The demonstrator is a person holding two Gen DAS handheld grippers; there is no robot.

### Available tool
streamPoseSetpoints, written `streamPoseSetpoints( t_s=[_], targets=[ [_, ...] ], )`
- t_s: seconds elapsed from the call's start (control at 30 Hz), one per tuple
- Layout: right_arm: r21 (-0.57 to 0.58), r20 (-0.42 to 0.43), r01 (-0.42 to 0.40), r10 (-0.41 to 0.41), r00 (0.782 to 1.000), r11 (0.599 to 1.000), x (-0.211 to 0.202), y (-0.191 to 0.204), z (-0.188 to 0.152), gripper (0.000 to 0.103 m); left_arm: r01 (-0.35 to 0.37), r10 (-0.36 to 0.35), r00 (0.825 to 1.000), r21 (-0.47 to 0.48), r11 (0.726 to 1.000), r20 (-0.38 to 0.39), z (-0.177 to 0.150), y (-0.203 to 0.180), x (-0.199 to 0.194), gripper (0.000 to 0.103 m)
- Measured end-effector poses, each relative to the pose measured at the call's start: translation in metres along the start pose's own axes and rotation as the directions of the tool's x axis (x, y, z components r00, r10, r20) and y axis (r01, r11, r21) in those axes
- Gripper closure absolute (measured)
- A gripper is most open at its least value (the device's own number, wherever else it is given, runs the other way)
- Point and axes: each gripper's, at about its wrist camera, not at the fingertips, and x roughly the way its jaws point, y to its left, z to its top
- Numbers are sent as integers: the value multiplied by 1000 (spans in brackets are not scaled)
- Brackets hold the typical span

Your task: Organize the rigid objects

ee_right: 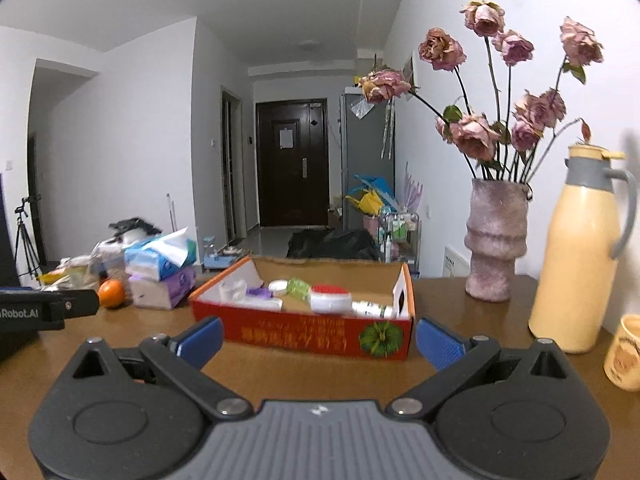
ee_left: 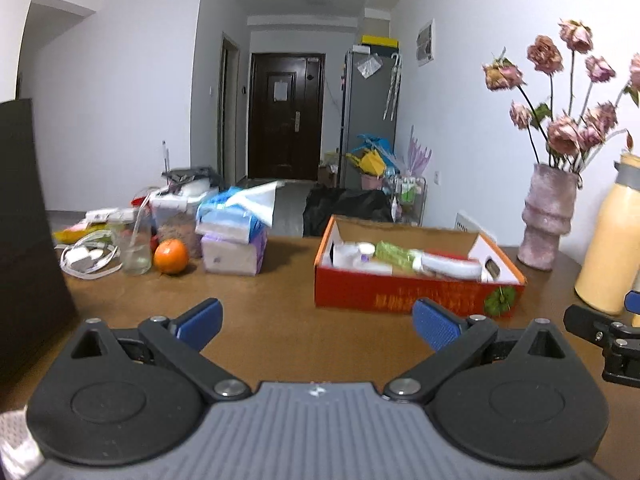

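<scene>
With both my left gripper (ee_left: 316, 324) and right gripper (ee_right: 318, 340) spread wide and empty, the red cardboard box (ee_right: 304, 330) of bottles sits just ahead, and reaching carelessly could topple the pink ribbed vase (ee_right: 496, 240) beside it.

We see a brown table (ee_right: 288, 376) with a smooth, glossy finish that mirrors the light. The red box (ee_right: 308, 334) looks like printed cardboard, raw brown inside. Our left gripper (ee_left: 318, 326) and right gripper (ee_right: 318, 338) show matt black plastic arms, ribbed blue pads (ee_right: 438, 342) and shiny metal pivots. The pink vase (ee_right: 496, 240) appears rough and chalky, the yellow jug (ee_right: 576, 264) smooth matt plastic. The tissue packs (ee_left: 234, 240) wear soft, crinkled plastic film.
</scene>
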Motion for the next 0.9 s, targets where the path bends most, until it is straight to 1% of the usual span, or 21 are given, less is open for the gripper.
streamPoseSetpoints(
  t_s=[0.23,0.4,0.6,0.9],
  targets=[
    [5,-55,-6,6,998,1000,-43,7,-29,0,-3,4,999,23,1000,-43,-36,2,-42,0],
    [2,-66,-7,8,998,1000,-69,9,-40,0,11,-9,999,36,999,-52,-54,1,-67,0],
    [-5,-51,-4,4,999,1000,-92,13,-45,0,25,-22,998,40,999,-58,-64,-3,-81,0],
    [-17,-50,-7,6,999,1000,-102,17,-47,0,31,-28,998,41,999,-56,-69,-3,-89,0]
  ],
)
